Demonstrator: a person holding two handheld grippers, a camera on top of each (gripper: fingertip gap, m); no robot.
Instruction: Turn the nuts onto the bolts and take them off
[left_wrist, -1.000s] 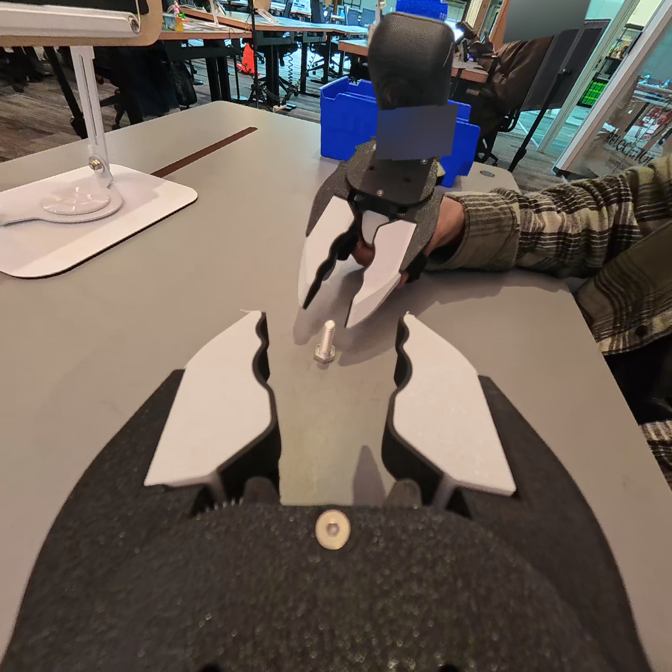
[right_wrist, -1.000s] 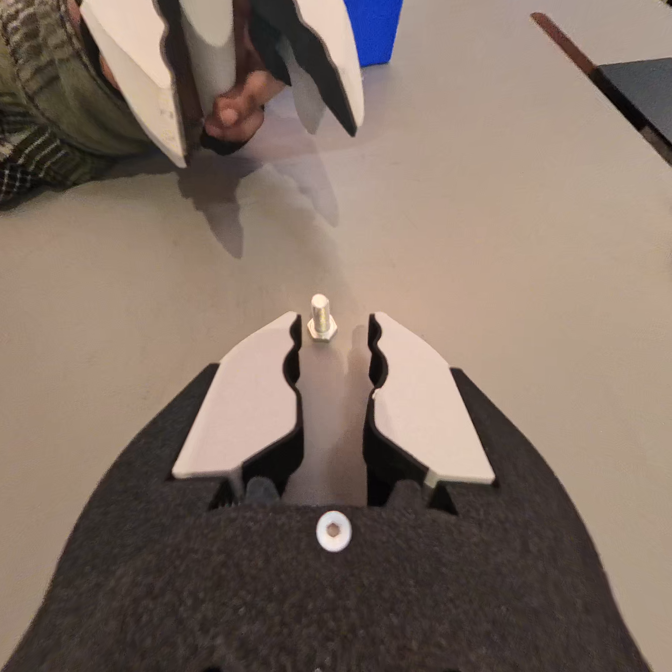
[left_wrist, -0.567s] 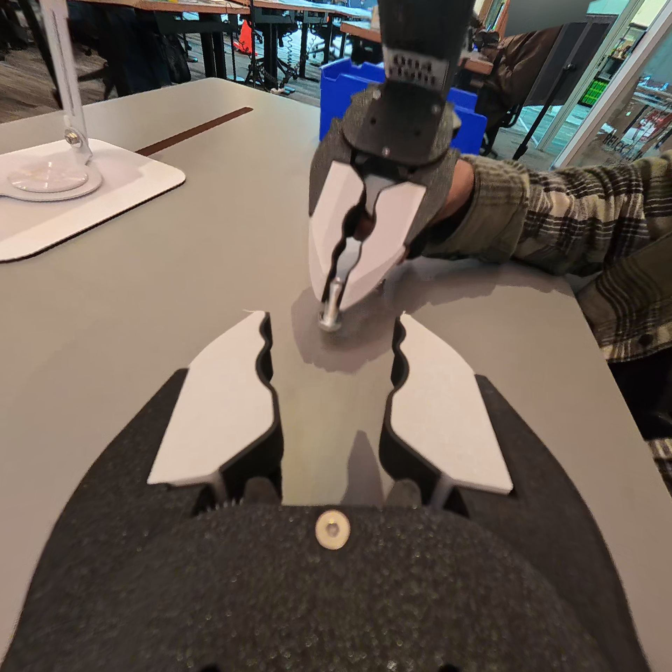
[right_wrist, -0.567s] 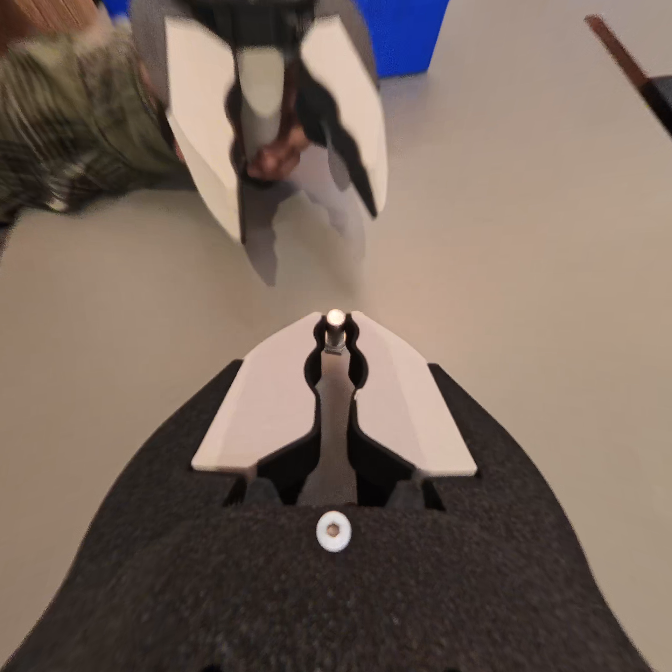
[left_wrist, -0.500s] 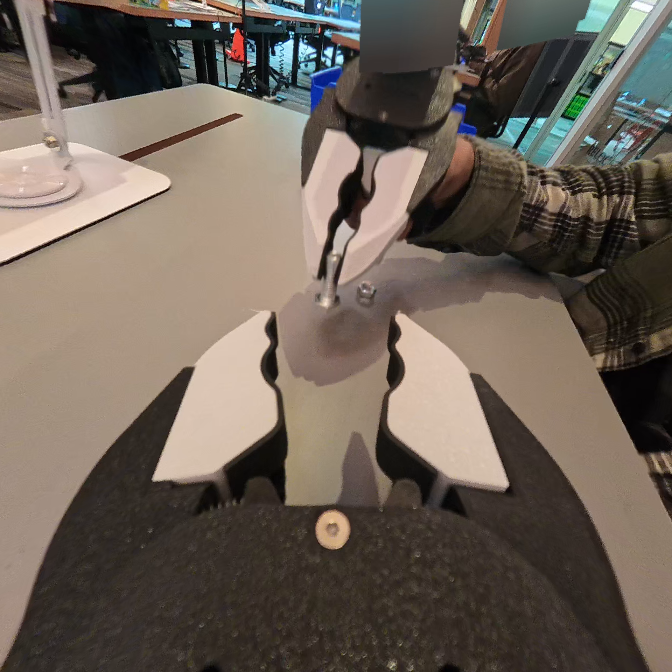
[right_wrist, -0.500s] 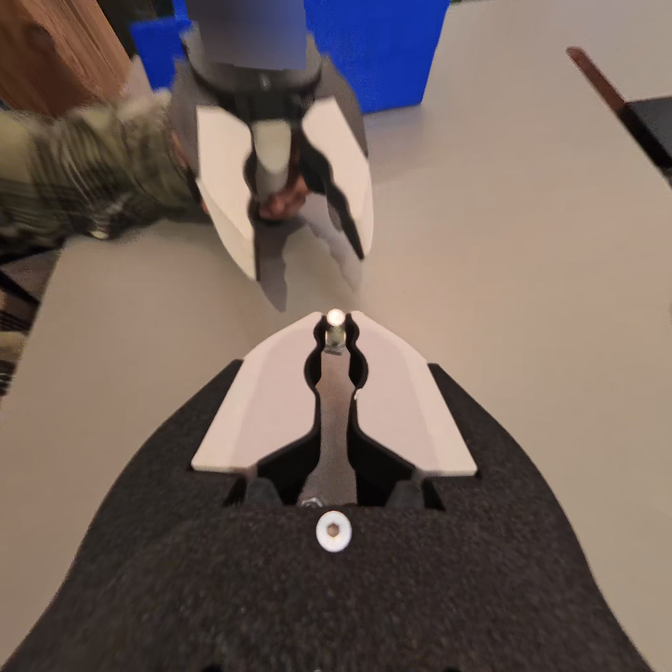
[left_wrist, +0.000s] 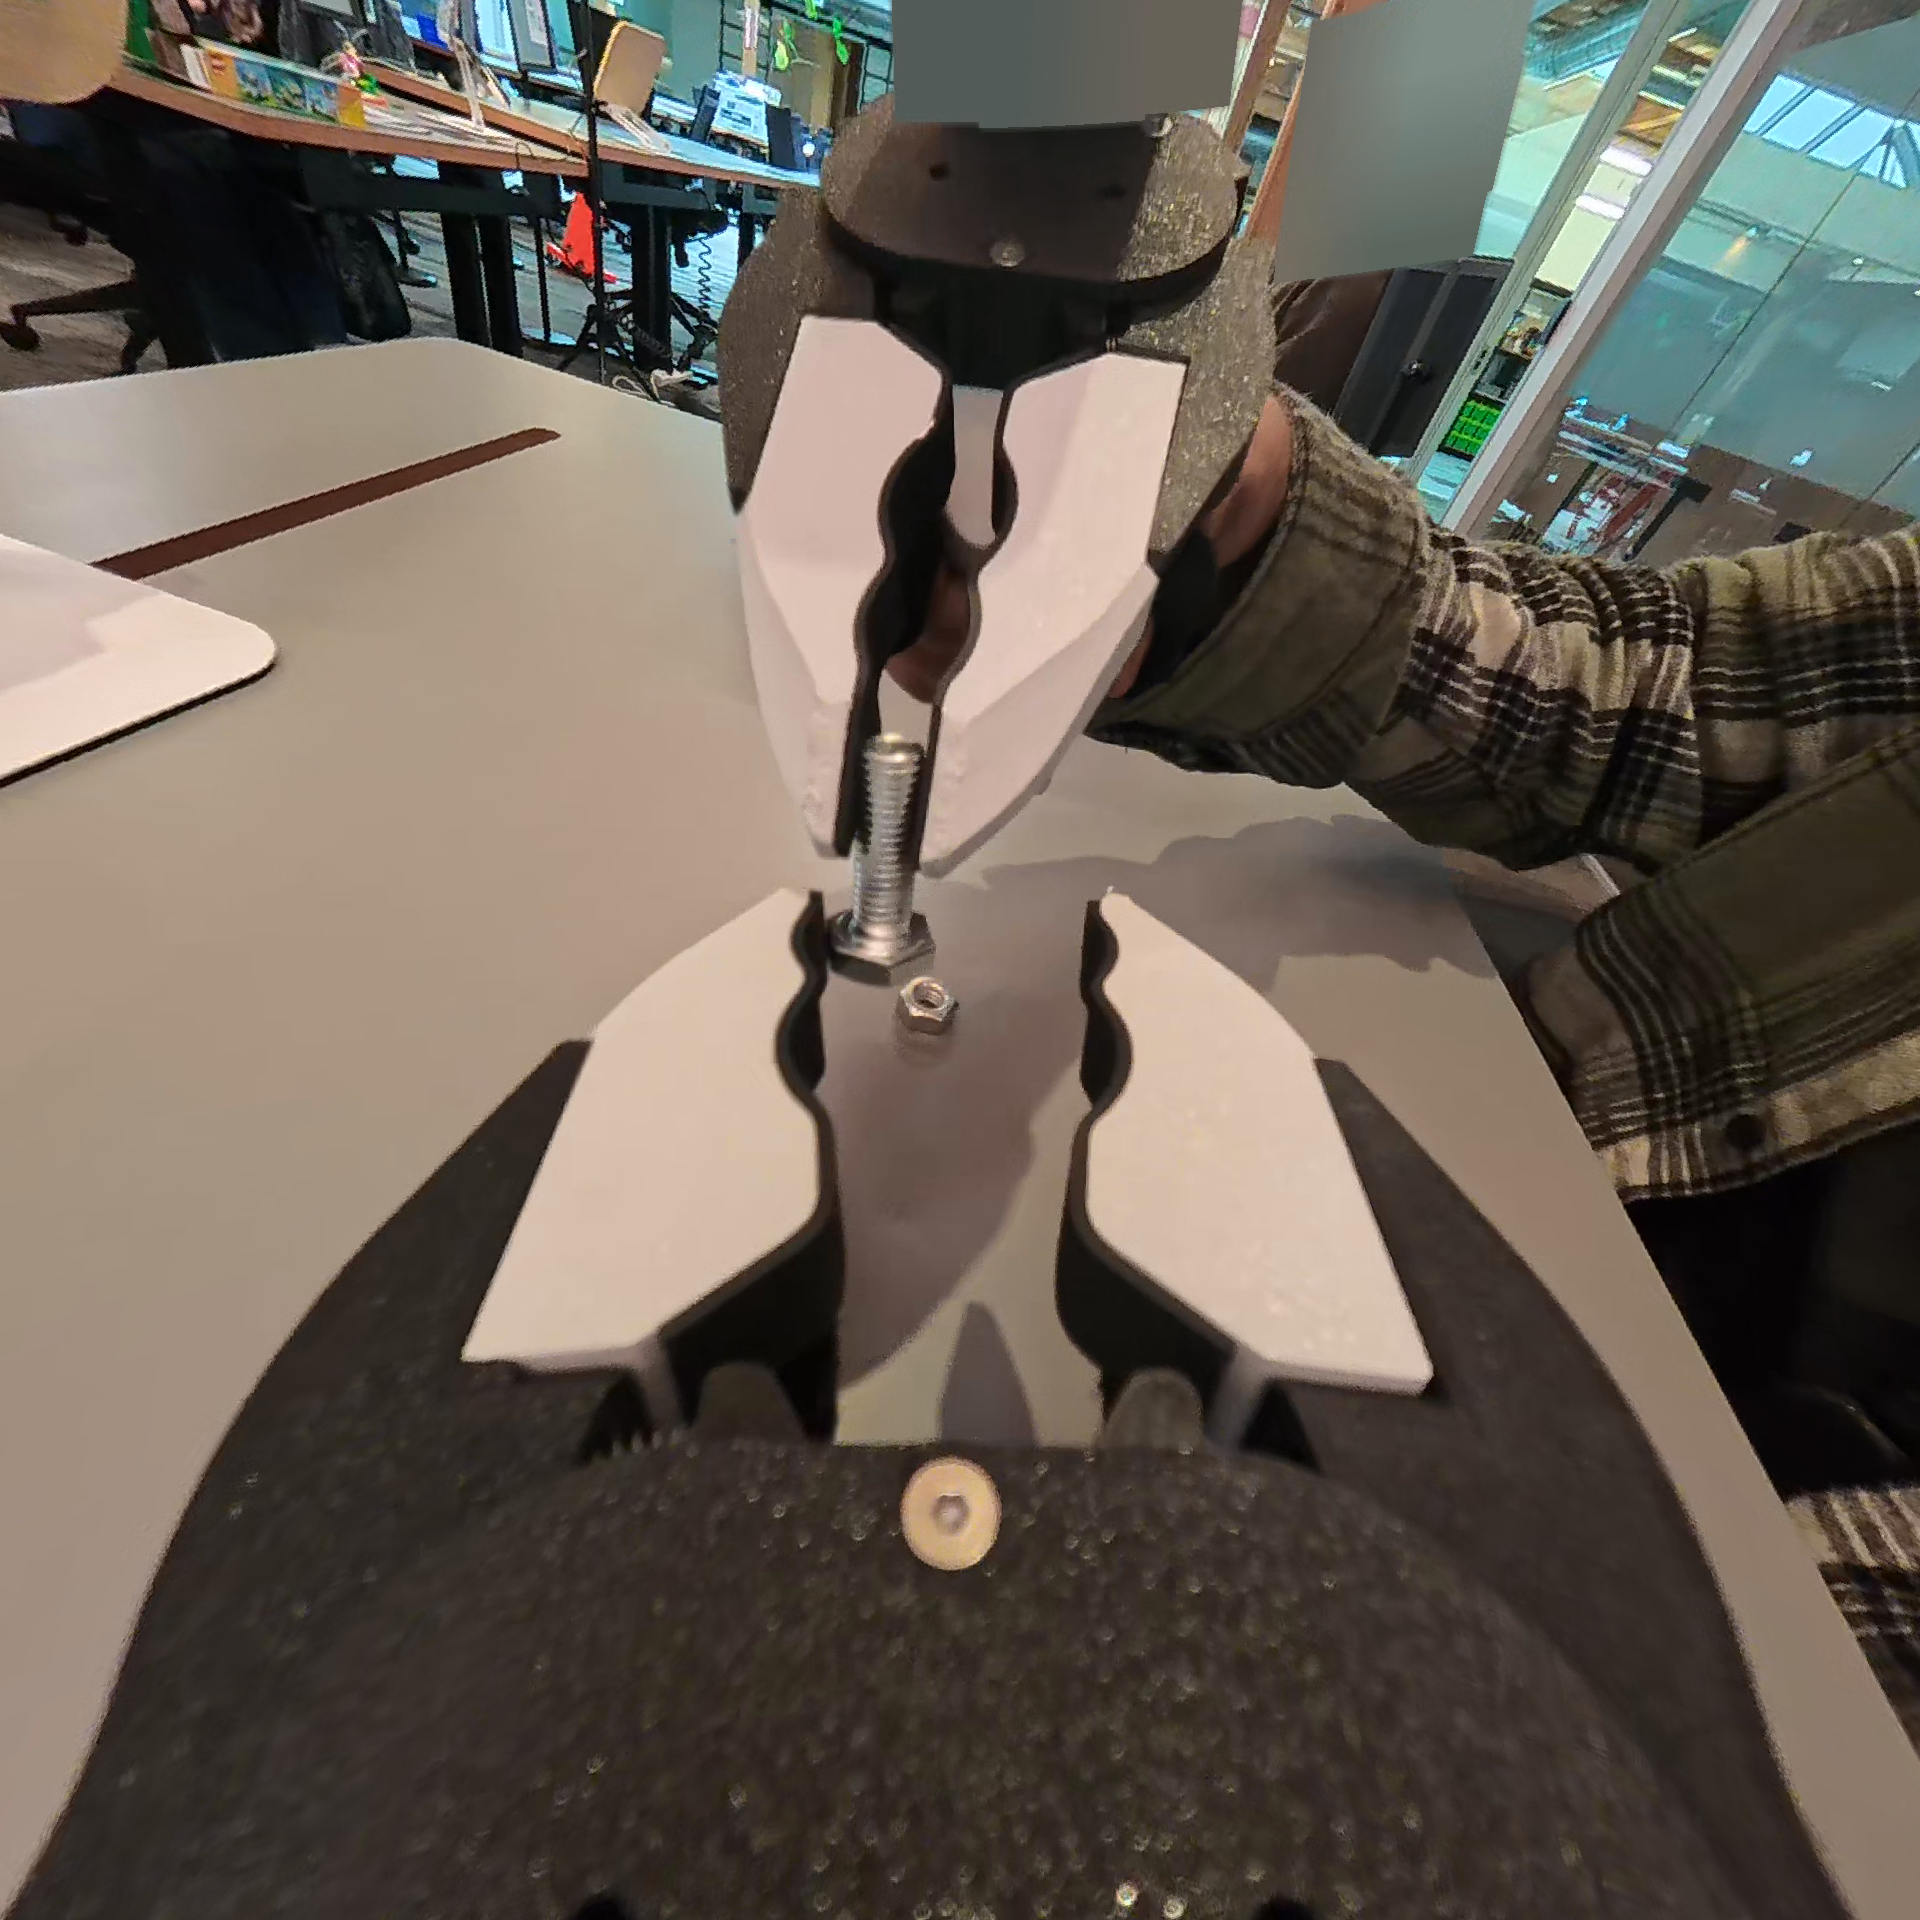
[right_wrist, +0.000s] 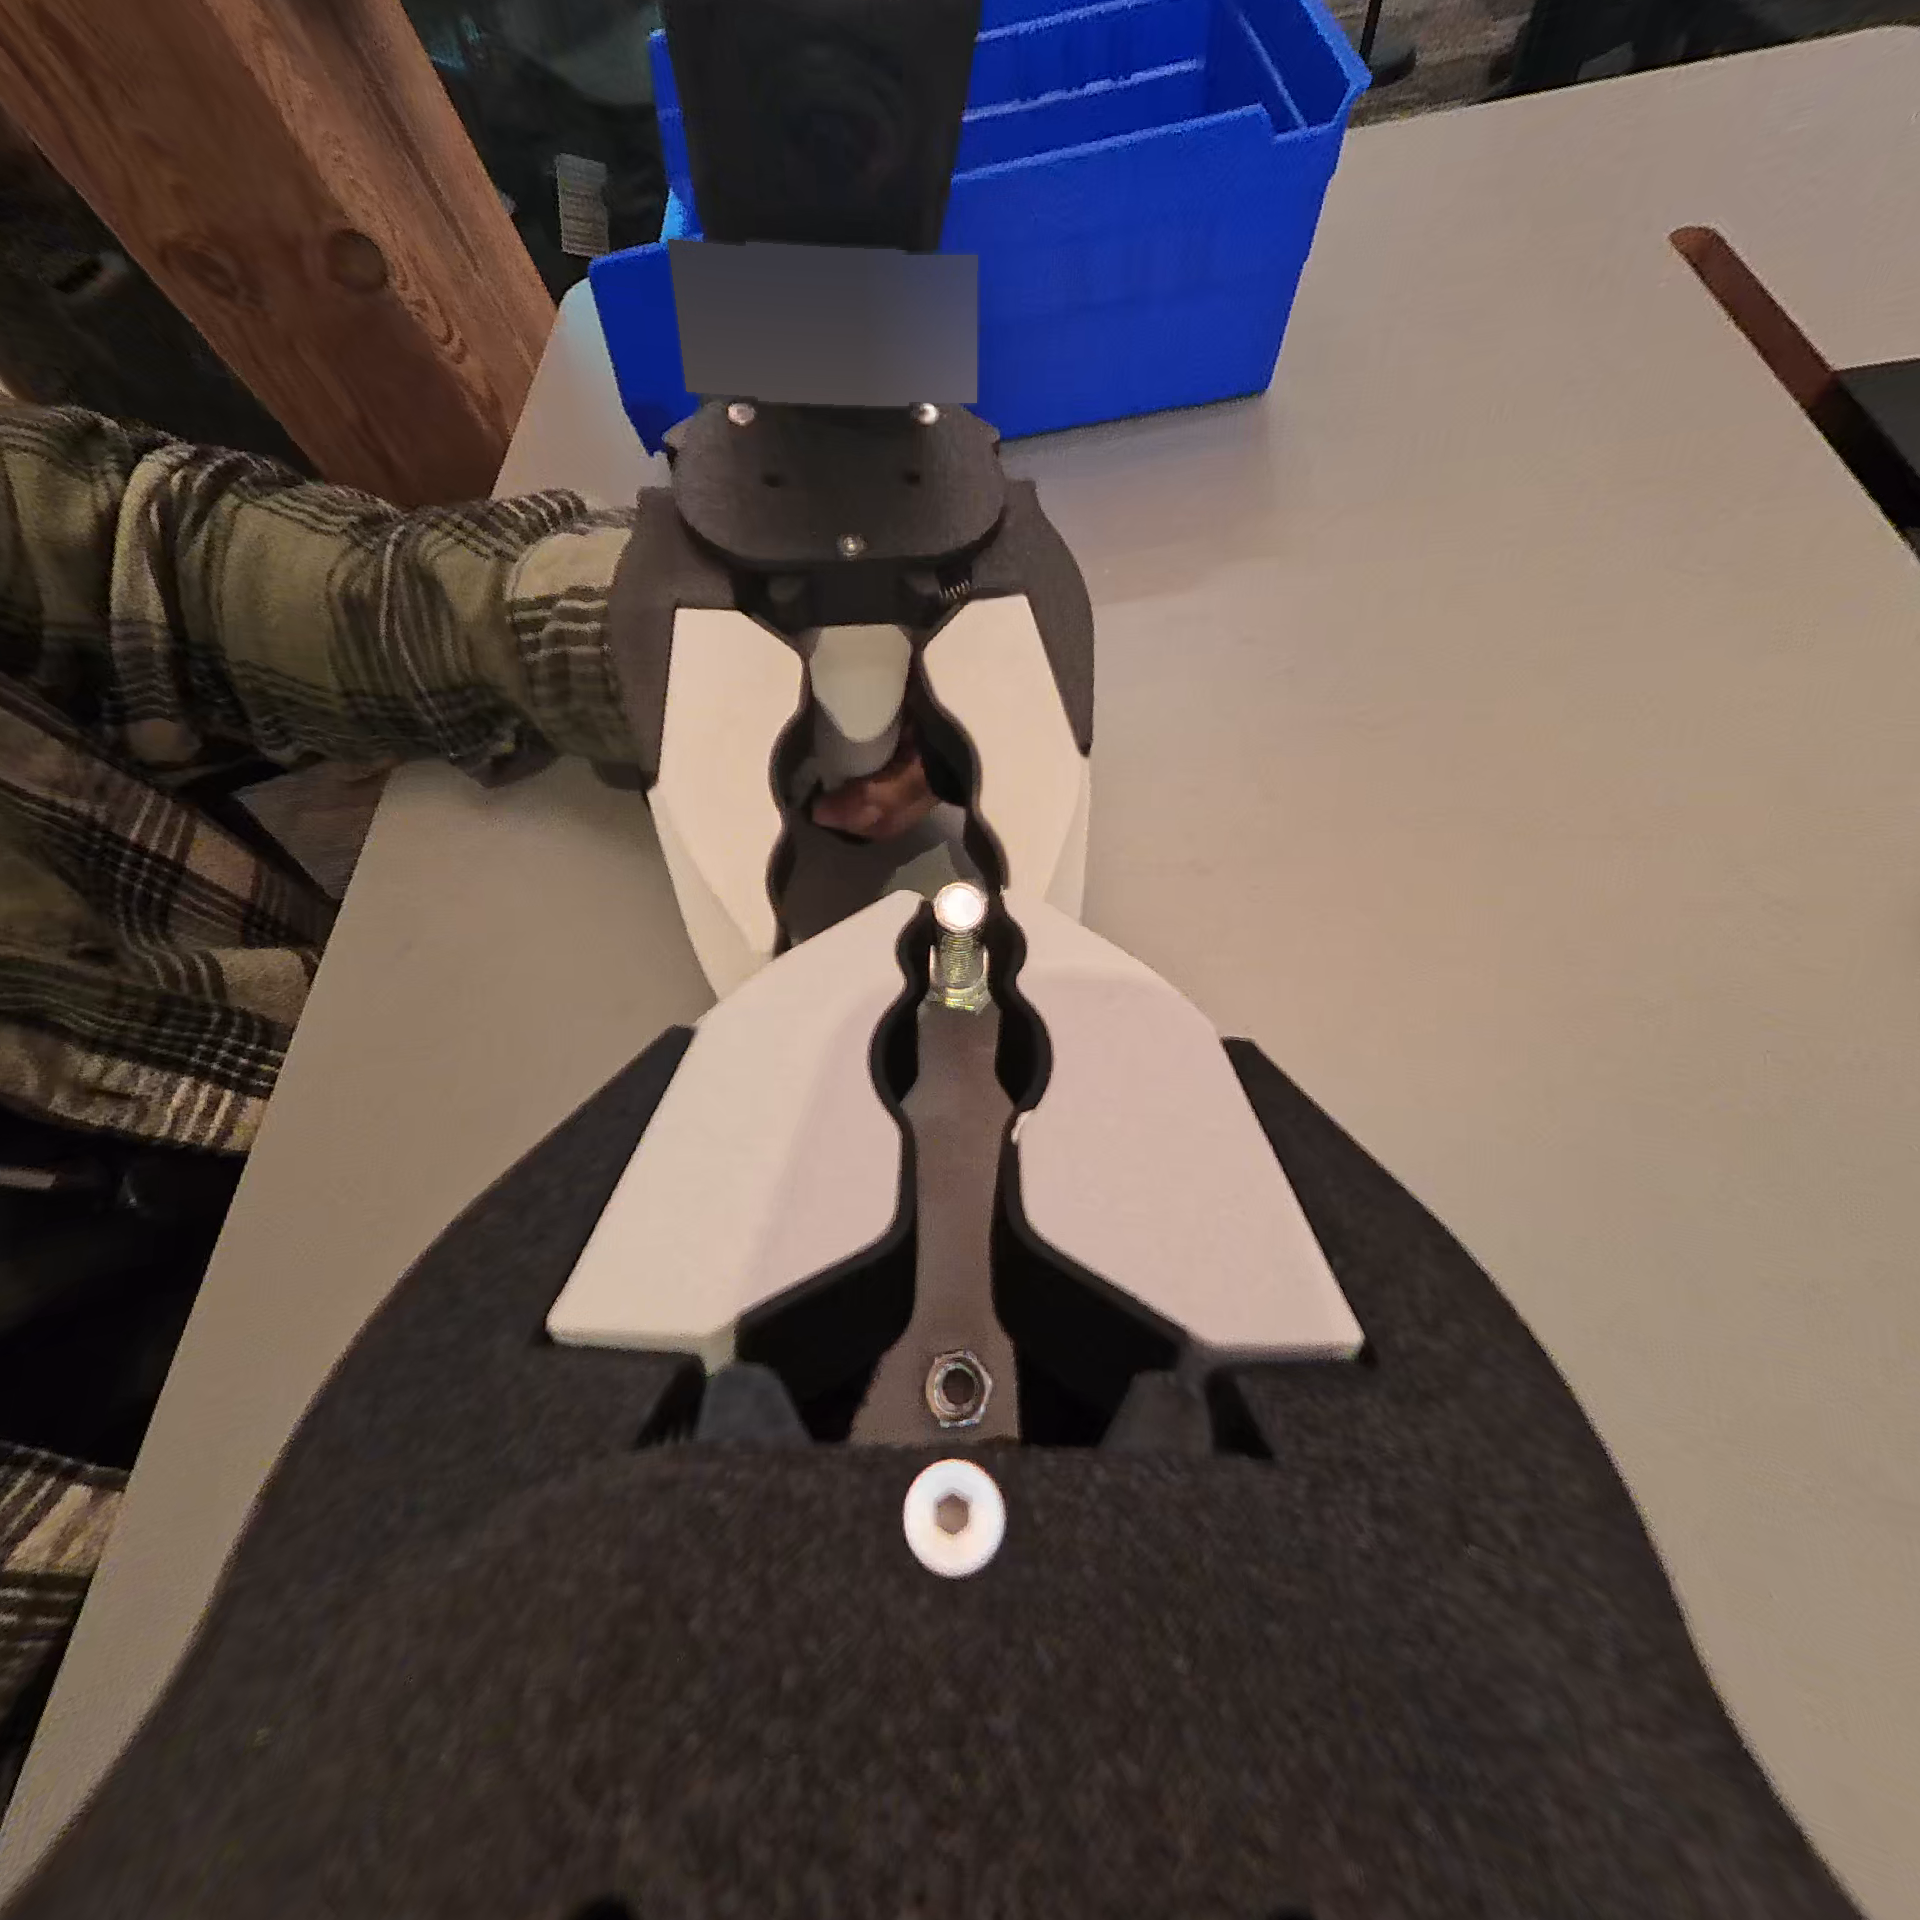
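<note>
A silver bolt (left_wrist: 883, 831) stands head-down on the grey table (left_wrist: 416, 831). My right gripper (left_wrist: 888, 847) comes down from above and is shut on the bolt's threaded shank. In the right wrist view the bolt (right_wrist: 956, 971) sits between the closed tips of the right gripper (right_wrist: 958, 914). A loose silver nut (left_wrist: 927, 1006) lies on the table just beside the bolt head; it also shows between the right finger bases (right_wrist: 961, 1387). My left gripper (left_wrist: 951, 914) is open and empty, its tips either side of the bolt head and nut. It faces me in the right wrist view (right_wrist: 883, 894).
A blue bin (right_wrist: 1143, 260) stands at the table's far side next to a wooden post (right_wrist: 260, 208). A white base plate (left_wrist: 104, 665) lies at the left. A person's plaid sleeve (left_wrist: 1558, 675) rests along the table's right edge. Both grippers' tips are close together, under 4 cm apart. It is some 11 centimeters from my left tips to the loose silver nut (left_wrist: 927, 1006).
My right gripper came down and shut on the bolt shank. My left gripper moved forward, so the bolt head and the nut now lie between its open tips.
</note>
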